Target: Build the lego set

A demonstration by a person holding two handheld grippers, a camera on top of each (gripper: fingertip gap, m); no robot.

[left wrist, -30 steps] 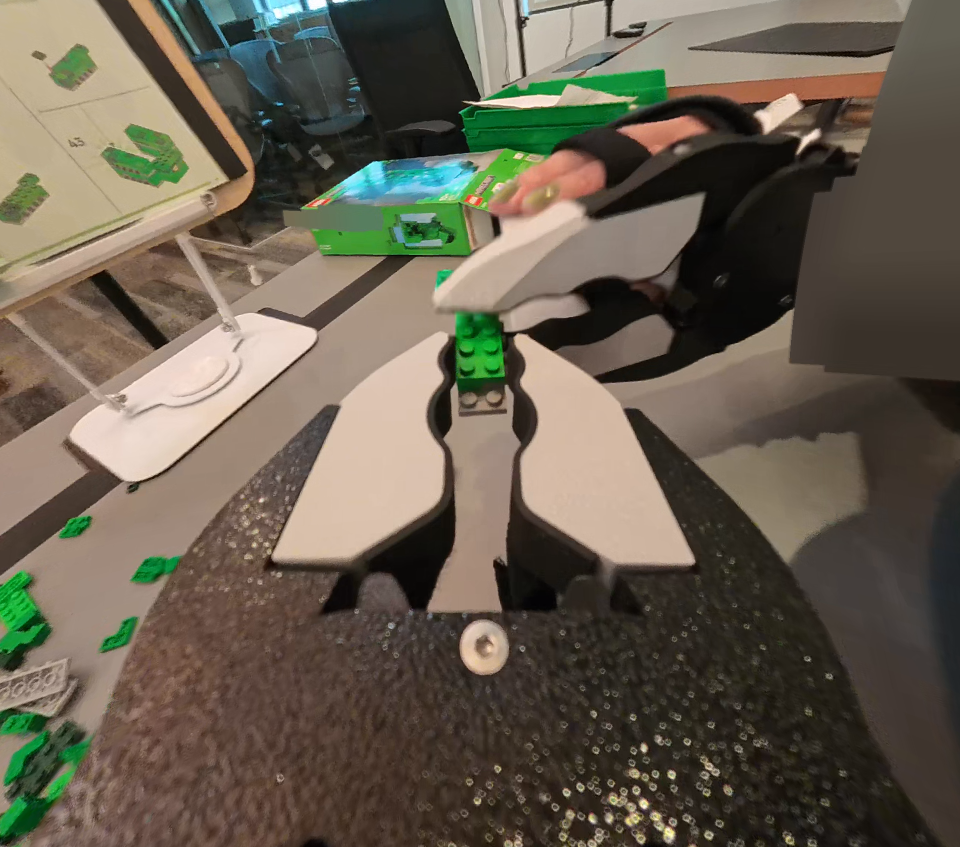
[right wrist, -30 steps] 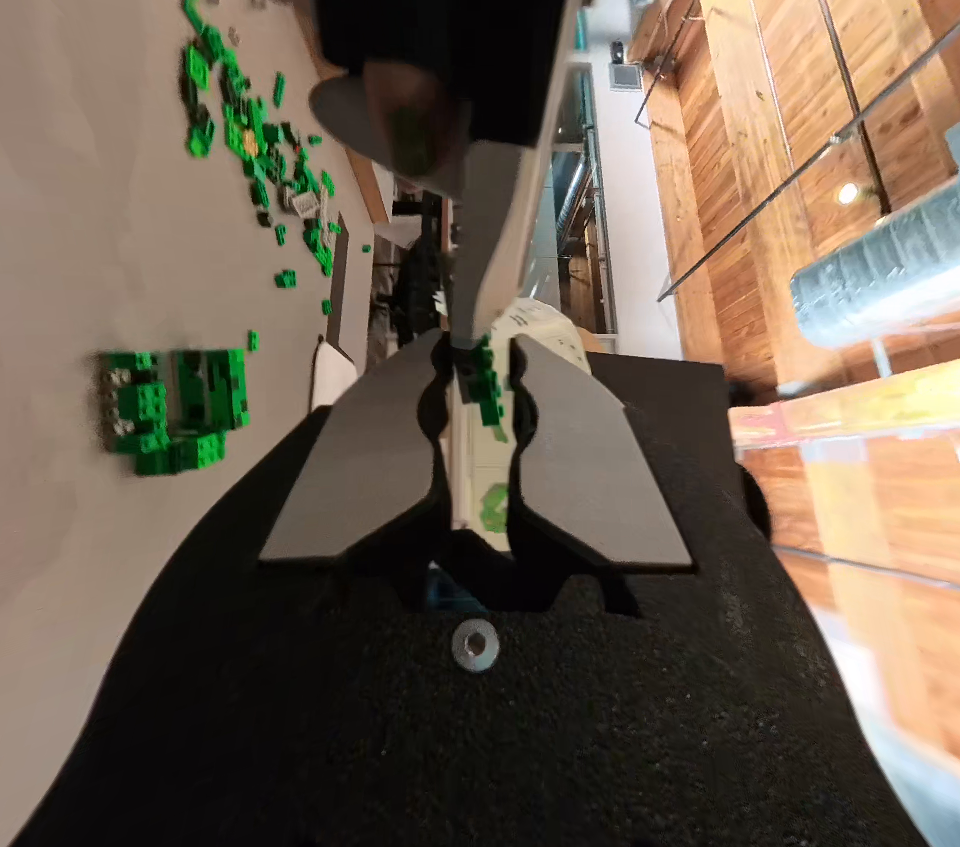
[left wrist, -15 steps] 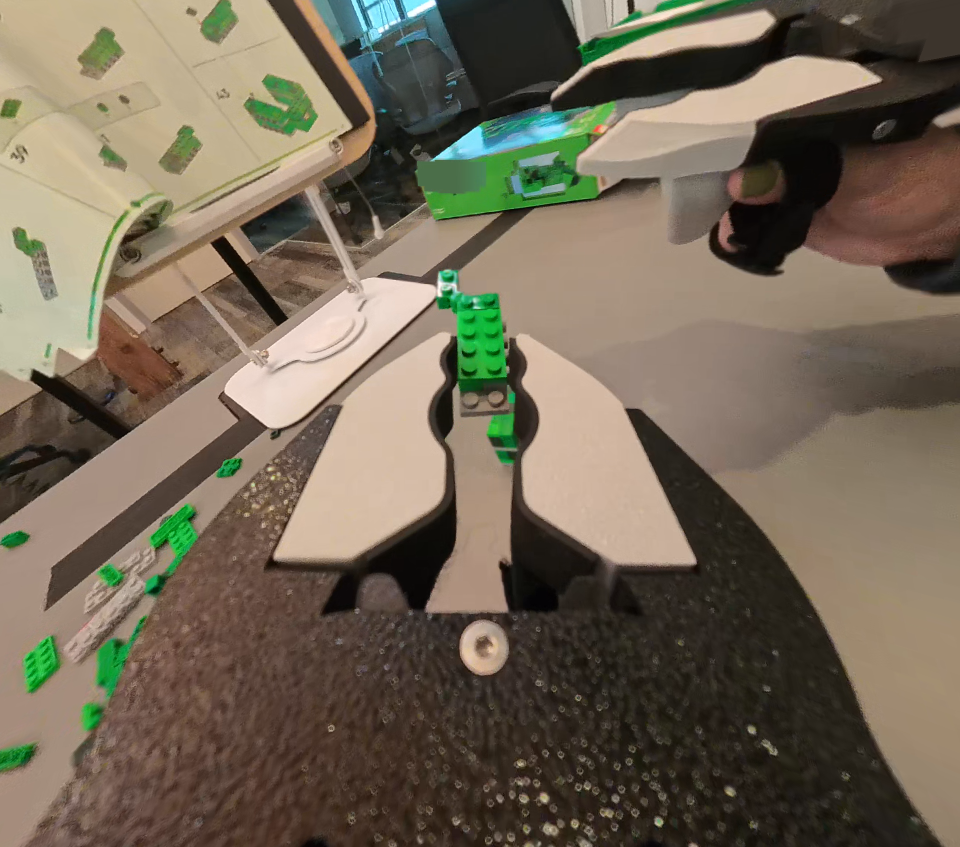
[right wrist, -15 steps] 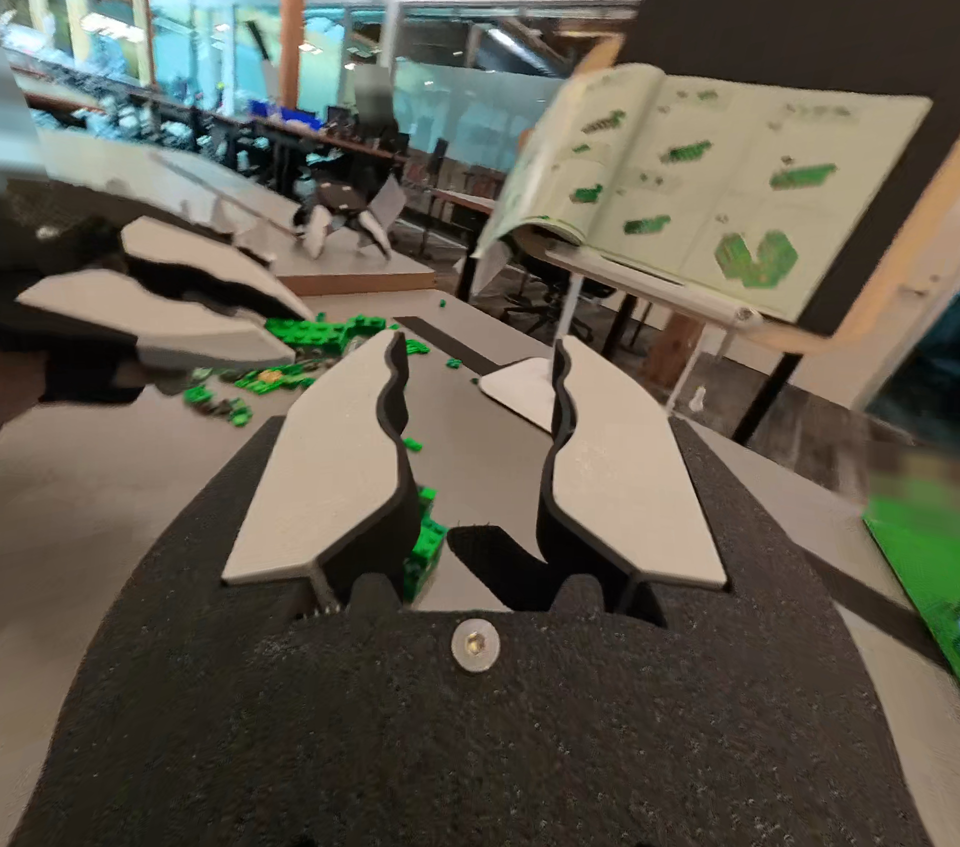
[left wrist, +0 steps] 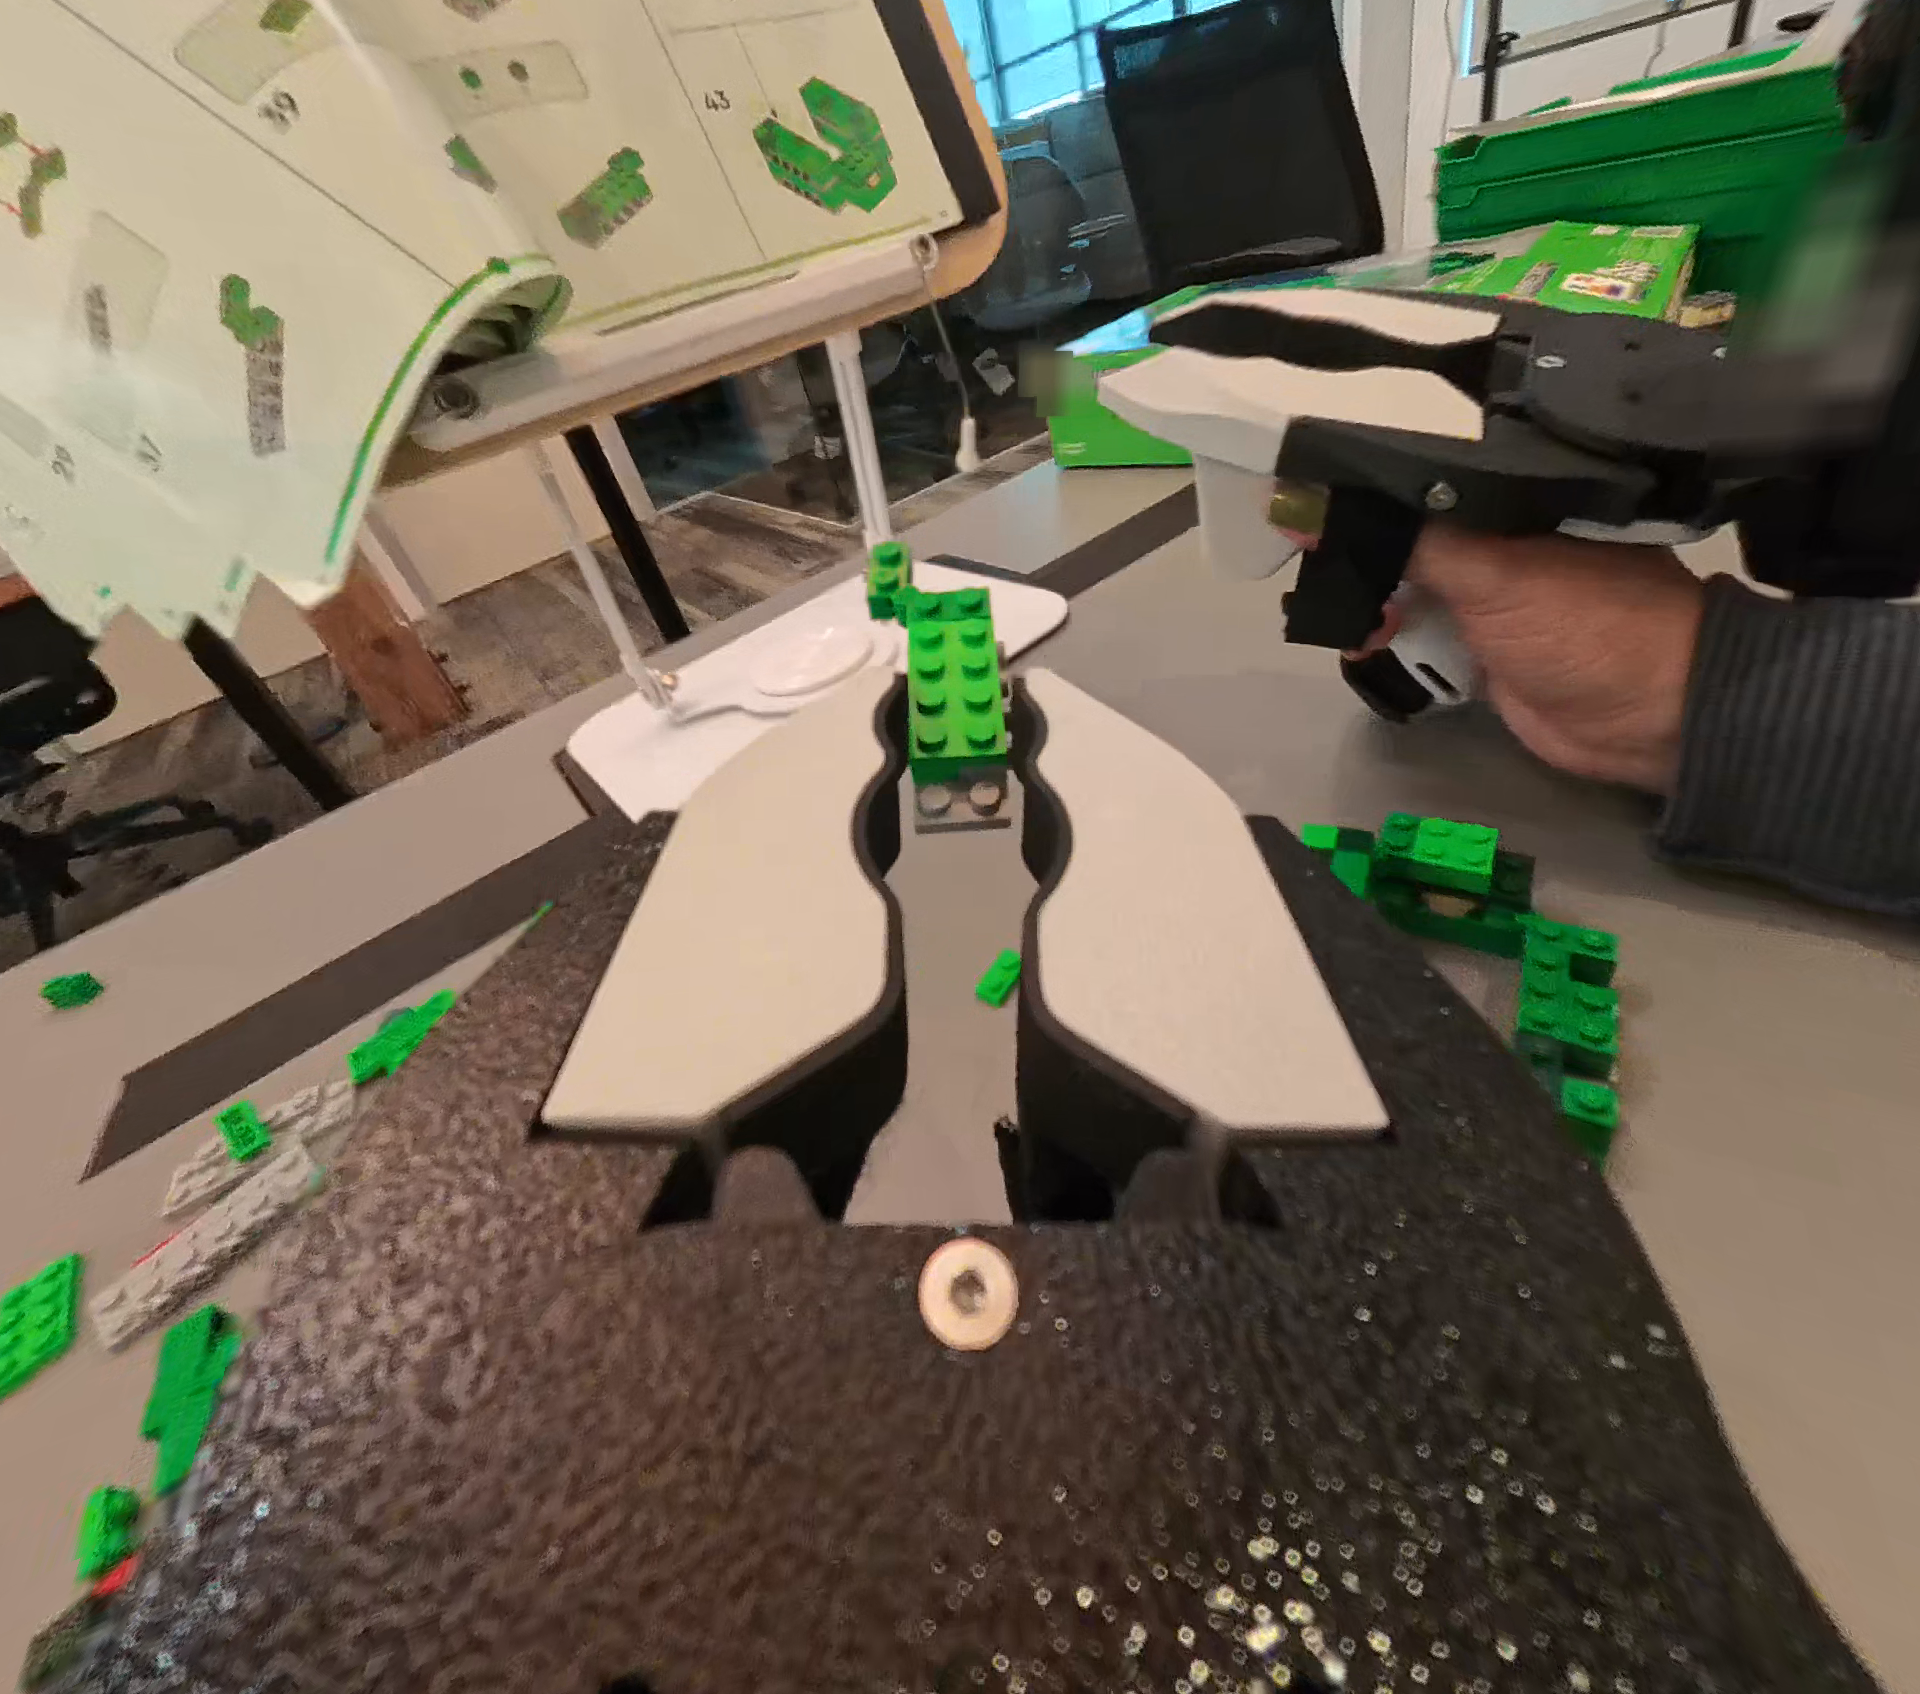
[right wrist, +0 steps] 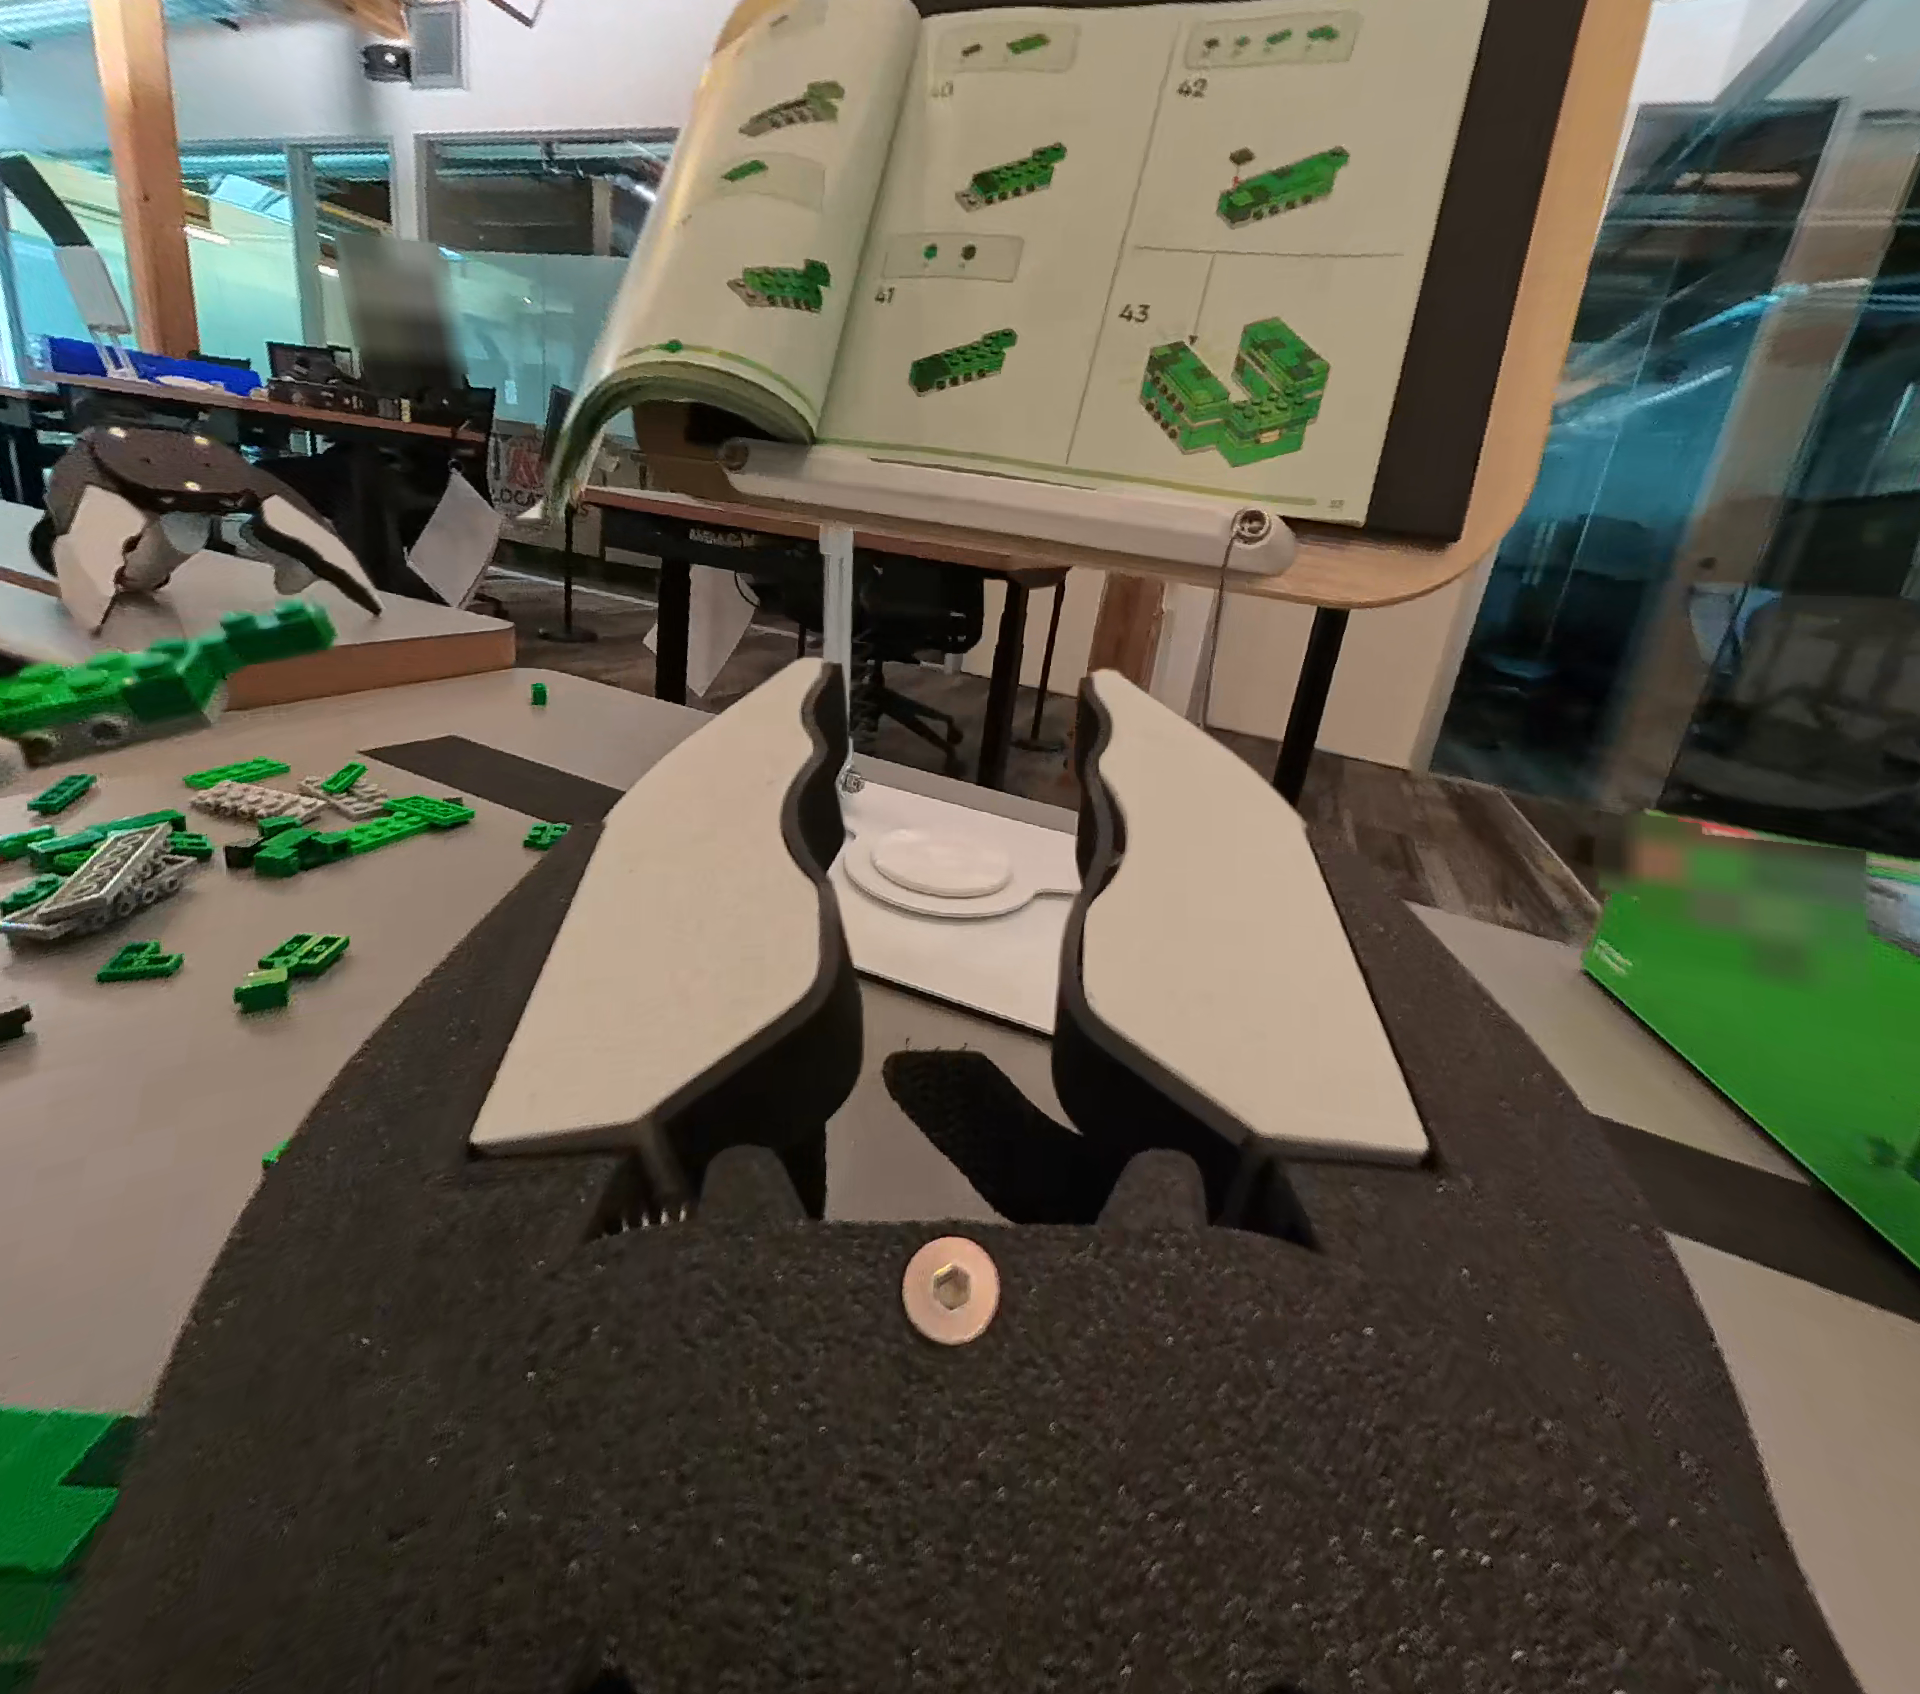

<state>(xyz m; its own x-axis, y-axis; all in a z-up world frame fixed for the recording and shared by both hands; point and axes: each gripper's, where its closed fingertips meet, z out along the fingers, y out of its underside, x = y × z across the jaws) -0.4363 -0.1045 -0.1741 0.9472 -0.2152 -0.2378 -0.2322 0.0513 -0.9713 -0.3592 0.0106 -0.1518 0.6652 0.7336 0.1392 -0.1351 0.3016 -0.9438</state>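
My left gripper (left wrist: 958,714) clamps a green strip (left wrist: 956,688); my right gripper (right wrist: 948,740) gapes empty above bare desk (right wrist: 187,1145) near the stand (right wrist: 966,906).

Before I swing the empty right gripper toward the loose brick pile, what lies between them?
In the right wrist view, only bare grey table lies between the right gripper and the loose bricks.

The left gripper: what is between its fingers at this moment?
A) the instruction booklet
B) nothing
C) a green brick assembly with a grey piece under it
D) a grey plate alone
C: in the left wrist view the left gripper is shut on the green brick assembly, whose grey piece shows at its near end.
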